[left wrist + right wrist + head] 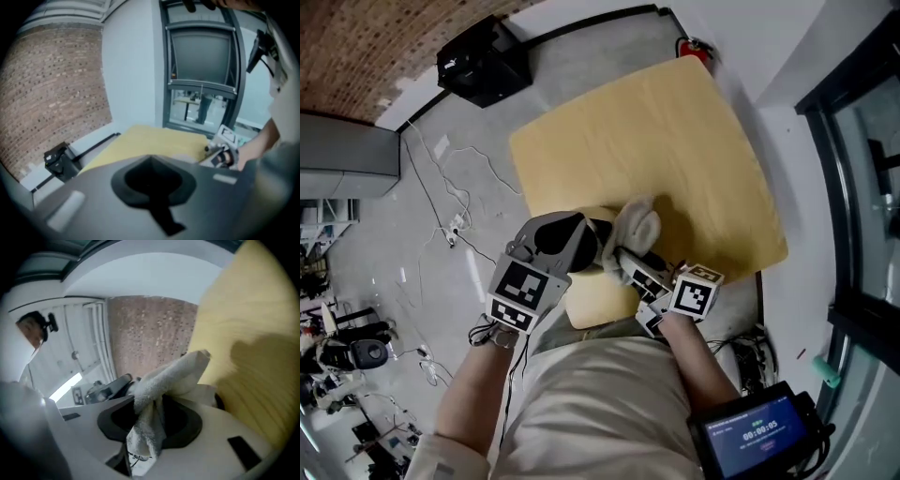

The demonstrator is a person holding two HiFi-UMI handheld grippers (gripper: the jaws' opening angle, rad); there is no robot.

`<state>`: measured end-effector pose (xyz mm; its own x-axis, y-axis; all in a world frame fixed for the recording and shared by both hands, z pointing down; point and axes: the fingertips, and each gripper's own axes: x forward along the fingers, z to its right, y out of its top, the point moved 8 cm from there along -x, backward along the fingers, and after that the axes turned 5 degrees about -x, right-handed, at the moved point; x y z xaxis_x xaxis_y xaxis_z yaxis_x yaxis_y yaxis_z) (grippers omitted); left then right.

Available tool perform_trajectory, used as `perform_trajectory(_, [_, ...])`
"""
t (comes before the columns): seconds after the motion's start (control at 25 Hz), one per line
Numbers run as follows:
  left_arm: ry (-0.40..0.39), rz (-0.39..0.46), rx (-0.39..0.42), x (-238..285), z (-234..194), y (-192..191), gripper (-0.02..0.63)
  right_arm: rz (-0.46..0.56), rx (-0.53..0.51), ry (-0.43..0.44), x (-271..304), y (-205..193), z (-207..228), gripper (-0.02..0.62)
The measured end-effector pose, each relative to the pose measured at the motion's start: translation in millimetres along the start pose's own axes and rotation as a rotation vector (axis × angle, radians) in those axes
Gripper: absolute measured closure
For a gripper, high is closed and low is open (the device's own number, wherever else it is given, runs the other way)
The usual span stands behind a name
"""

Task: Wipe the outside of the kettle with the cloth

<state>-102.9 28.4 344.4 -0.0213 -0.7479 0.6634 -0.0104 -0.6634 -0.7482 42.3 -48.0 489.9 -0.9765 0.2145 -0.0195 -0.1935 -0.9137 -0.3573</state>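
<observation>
Head view showed the right claw (630, 264) clamped shut on the bunched cloth (636, 225), right by the pale kettle (600, 302) at the near edge of the surface (675, 141). Whether they touched was unclear. The left claw (586, 236) was closed too, apparently on the kettle's dark top. Wiping looked barely begun, with nearly all the outside left. Only the 2 claws crowded the kettle. Farther off, cables (450, 225) and 1 black box (483, 61) sat on the floor.

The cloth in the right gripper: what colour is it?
The cloth is plain off-white with a terry texture and no pattern. It shows best in the right gripper view.
</observation>
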Motion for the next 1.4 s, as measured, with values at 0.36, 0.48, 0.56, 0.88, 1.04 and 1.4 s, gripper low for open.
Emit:
perform_trajectory(0.36, [-0.048, -0.051, -0.204, 6.7, -22.1, -6.0, 0.607, -0.302, 0.081, -0.013, -3.1, -44.5, 19.1, 0.451])
perform_trajectory(0.48, [-0.044, -0.08, -0.267, 7.4, -35.6, -8.2, 0.606, -0.144, 0.134, -0.045, 5.4, -28.0, 37.8, 0.451])
perform_trajectory(0.56, [-0.026, -0.086, -0.344, 5.6, -42.4, -8.9, 0.606, -0.02, 0.125, -0.046, 17.0, -1.0, 59.7, 0.451])
perform_trajectory(0.88, [0.184, 0.034, -0.565, -19.4, -43.5, -24.1, 0.607, -0.082, 0.024, -0.046, 84.5, 60.2, 10.9, 0.453])
perform_trajectory(1.04, [0.237, -0.003, -0.488, -19.9, -43.5, -22.6, 0.607, -0.123, 0.158, -0.022, 31.6, 4.8, -3.9, 0.451])
perform_trajectory(1.4, [0.168, -0.019, -0.52, -21.1, -51.0, -22.6, 0.607, -0.495, 0.273, 0.126, 45.0, -82.5, -21.0, 0.451])
